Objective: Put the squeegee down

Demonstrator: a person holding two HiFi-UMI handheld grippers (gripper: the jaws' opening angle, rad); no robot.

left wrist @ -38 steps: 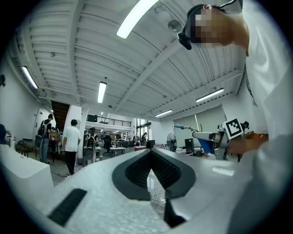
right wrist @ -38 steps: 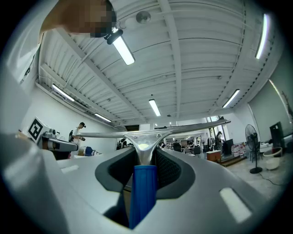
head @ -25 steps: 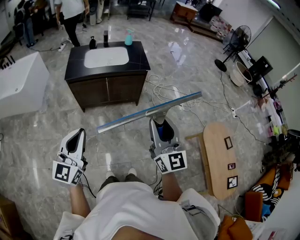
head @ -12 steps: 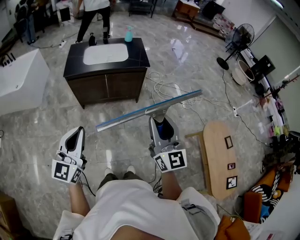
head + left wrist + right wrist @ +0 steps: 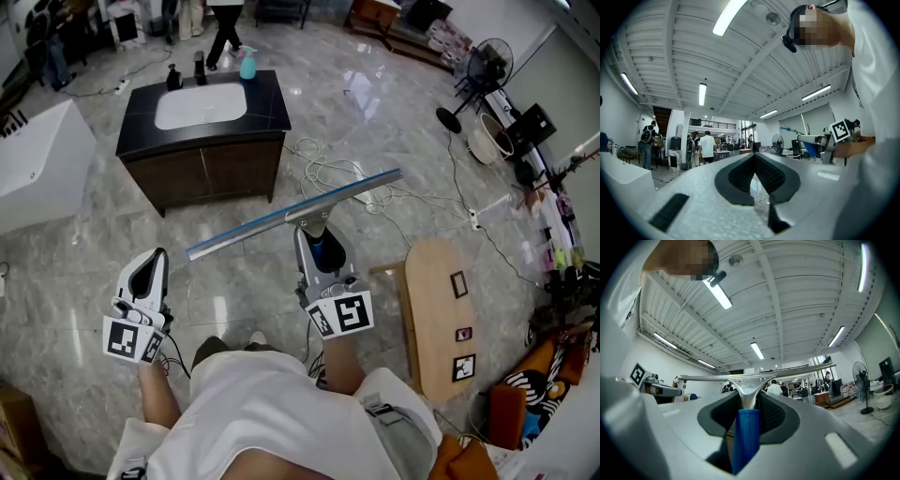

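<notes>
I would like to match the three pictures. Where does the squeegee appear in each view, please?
Head view: the squeegee runs slantwise across the centre, held by the right gripper.
Left gripper view: squeegee at the right, halfway down.
Right gripper view: squeegee at the centre, blue handle between the jaws, blade across above.
Shared landmark: the standing fan.

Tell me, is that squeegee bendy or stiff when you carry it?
Probably stiff: the squeegee runs straight though the right gripper grips only its handle. Likely light, since its blade bar looks thin. It might twist in the jaws, being so wide.
</notes>
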